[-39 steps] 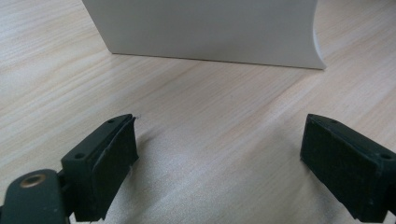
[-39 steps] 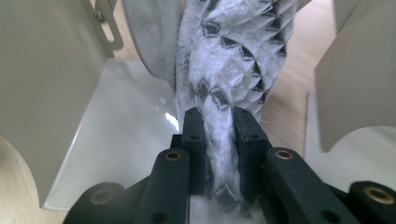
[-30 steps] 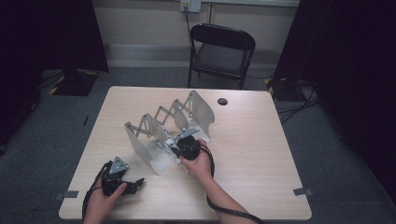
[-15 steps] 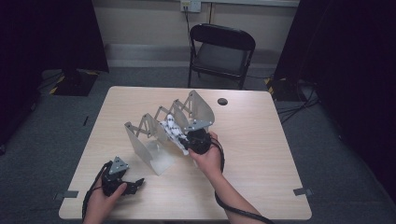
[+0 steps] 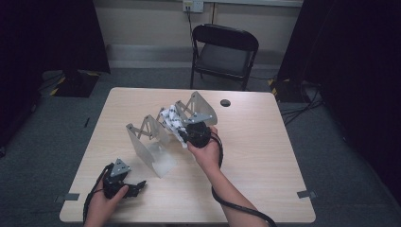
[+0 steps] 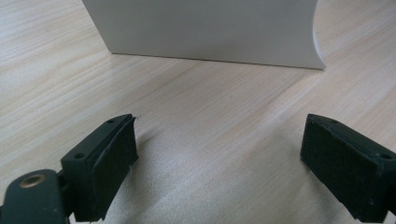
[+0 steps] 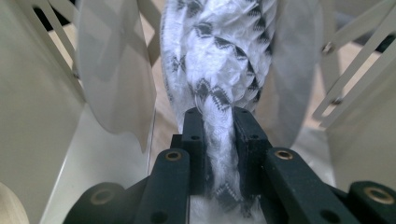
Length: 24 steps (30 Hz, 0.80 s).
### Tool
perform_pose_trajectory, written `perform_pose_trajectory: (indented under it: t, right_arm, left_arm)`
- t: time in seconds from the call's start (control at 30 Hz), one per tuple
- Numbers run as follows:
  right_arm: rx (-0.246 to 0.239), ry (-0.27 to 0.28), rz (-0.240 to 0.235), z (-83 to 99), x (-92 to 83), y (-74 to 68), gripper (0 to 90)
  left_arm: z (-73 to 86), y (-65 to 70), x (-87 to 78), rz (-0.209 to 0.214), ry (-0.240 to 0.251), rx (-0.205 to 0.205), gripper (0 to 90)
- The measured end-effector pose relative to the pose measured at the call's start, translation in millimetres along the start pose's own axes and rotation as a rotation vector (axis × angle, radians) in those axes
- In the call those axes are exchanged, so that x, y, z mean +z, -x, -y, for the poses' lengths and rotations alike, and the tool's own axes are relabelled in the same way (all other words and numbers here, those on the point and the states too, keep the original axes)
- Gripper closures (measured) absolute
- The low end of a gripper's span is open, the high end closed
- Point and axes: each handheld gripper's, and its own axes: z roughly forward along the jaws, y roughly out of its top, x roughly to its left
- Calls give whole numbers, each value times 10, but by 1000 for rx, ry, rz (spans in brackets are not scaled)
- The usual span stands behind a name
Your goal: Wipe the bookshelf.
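A white cloth with a black pattern [image 5: 171, 119] [image 7: 219, 56] hangs between the panels of a pale accordion-style rack [image 5: 156, 142] in the middle of the table. My right gripper [image 5: 185, 136] [image 7: 219, 135] is shut on the cloth's lower end and holds it up among the rack's translucent panels. My left gripper [image 5: 137, 187] [image 6: 219, 154] rests low at the table's near left, open with nothing between its pads, facing the base of the rack's nearest panel [image 6: 210, 28].
The wooden table [image 5: 265, 161] has a round cable hole [image 5: 225, 102] at the back. A black folding chair [image 5: 222, 52] stands behind the table. Cables trail from both grippers toward the near edge.
My right gripper has risen and moved toward the back with the cloth, from the rack's near end to between its middle panels. The left gripper has kept still.
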Motion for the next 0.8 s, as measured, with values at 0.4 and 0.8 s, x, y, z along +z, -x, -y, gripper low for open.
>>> perform_pose_trajectory:
  t: [0.4, 0.8]
  right_arm:
    - [29, -82, -6, 314, 218, 39, 772]
    - [37, -86, -25, 460, 60, 20, 772]
  left_arm:
    - [0, 0, 0, 2, 0, 0, 101]
    - [-1, -1, -2, -2, -3, 4, 99]
